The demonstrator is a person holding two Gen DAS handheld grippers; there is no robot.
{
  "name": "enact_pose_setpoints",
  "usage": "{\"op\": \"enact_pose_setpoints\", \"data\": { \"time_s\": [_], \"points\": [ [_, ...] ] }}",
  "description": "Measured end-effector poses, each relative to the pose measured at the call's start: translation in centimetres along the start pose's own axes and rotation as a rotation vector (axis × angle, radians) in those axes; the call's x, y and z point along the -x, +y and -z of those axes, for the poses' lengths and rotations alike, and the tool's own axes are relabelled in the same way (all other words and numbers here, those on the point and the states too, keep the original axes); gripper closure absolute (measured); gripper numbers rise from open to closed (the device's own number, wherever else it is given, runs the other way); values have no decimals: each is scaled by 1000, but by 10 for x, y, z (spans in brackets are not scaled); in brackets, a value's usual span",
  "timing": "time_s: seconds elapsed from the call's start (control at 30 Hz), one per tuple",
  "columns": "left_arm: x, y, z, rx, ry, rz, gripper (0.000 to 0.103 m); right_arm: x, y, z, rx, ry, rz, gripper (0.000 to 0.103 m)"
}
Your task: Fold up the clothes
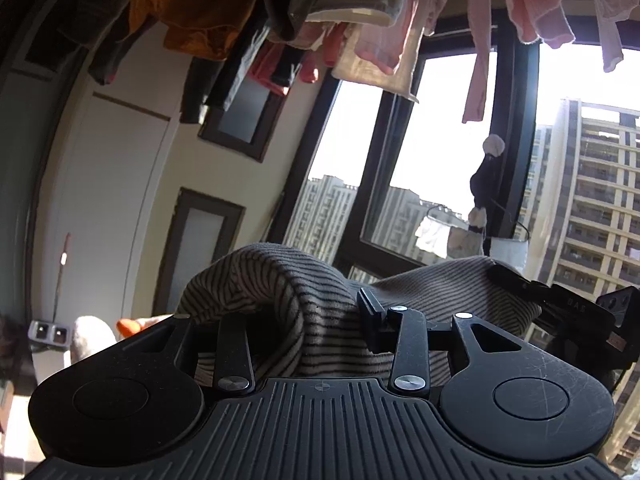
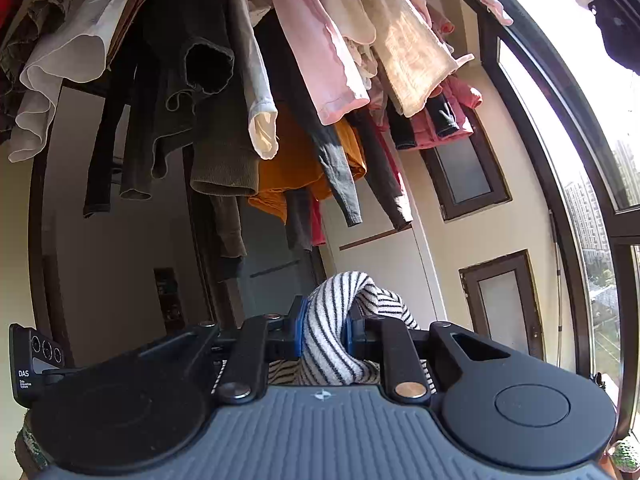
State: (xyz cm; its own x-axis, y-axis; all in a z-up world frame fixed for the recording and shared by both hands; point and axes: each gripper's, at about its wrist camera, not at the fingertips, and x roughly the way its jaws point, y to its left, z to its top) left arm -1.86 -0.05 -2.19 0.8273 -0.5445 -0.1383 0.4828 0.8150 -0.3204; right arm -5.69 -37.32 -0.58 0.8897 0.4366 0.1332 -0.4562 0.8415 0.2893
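Both cameras are tilted up toward the ceiling here, so most of what shows is the laundry overhead; the thing being worked on is a striped garment (image 1: 280,304), cream with thin dark stripes, and it's held up in the air between the two grippers, not lying on any surface.

In the right wrist view the right gripper (image 2: 325,334) has its blue-padded fingers (image 2: 301,330) clamped tight on a bunched roll of the striped fabric; the cloth loops up over the fingers and drops back down behind them.

The left gripper (image 1: 328,320) is harder to read; the stripy cloth is draped thick over its left finger and fills the space up to the right finger (image 1: 370,312), which is the only one showing; the fabric looks pinched in there, with the jaws set fairly wide around the bundle. From there the garment stretches off to the right toward the other black gripper body (image 1: 572,312), seen at the edge of the left view.

Above everything hangs a row of drying clothes (image 2: 304,64); pink tops, a cream cloth, dark trousers, an orange piece (image 2: 288,176). A big dark-framed window (image 1: 516,140) fills the right of the left view, with apartment blocks (image 1: 600,208) outside in bright sun; a small sock hanger (image 1: 480,224) dangles in front of the glass; a cream wall with framed panels (image 2: 500,292) sits behind.
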Motion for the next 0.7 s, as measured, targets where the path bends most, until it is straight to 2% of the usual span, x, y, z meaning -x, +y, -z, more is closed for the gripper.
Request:
{"op": "enact_pose_setpoints", "data": {
  "time_s": [0.07, 0.13, 0.23, 0.3, 0.37, 0.4, 0.5, 0.53, 0.63, 0.7],
  "points": [
    [-7, 5, 7, 14, 38, -10, 61, -18, -14, 22, -21, 53, 56, 85],
    [-34, 23, 21, 18, 103, -50, 59, -36, -28, 44, -41, 107, 112, 85],
    [-86, 63, 49, 35, 216, -131, 54, -63, -49, 77, -72, 186, 196, 81],
    [-124, 98, 70, 61, 272, -189, 54, -81, -63, 99, -92, 240, 252, 80],
    [-147, 126, 88, 81, 317, -249, 53, -98, -69, 116, -73, 285, 320, 76],
    [-148, 133, 92, 92, 325, -261, 50, -104, -69, 122, -65, 305, 341, 75],
    [-138, 142, 94, 114, 322, -265, 24, -106, -62, 133, -21, 396, 326, 73],
    [-135, 143, 92, 110, 313, -259, 20, -105, -58, 137, 3, 431, 310, 72],
    [-130, 139, 89, 68, 304, -241, 16, -105, -37, 155, 67, 553, 231, 46],
    [-134, 135, 89, 24, 303, -228, 12, -109, -24, 178, 146, 608, 185, 46]
  ]
}}
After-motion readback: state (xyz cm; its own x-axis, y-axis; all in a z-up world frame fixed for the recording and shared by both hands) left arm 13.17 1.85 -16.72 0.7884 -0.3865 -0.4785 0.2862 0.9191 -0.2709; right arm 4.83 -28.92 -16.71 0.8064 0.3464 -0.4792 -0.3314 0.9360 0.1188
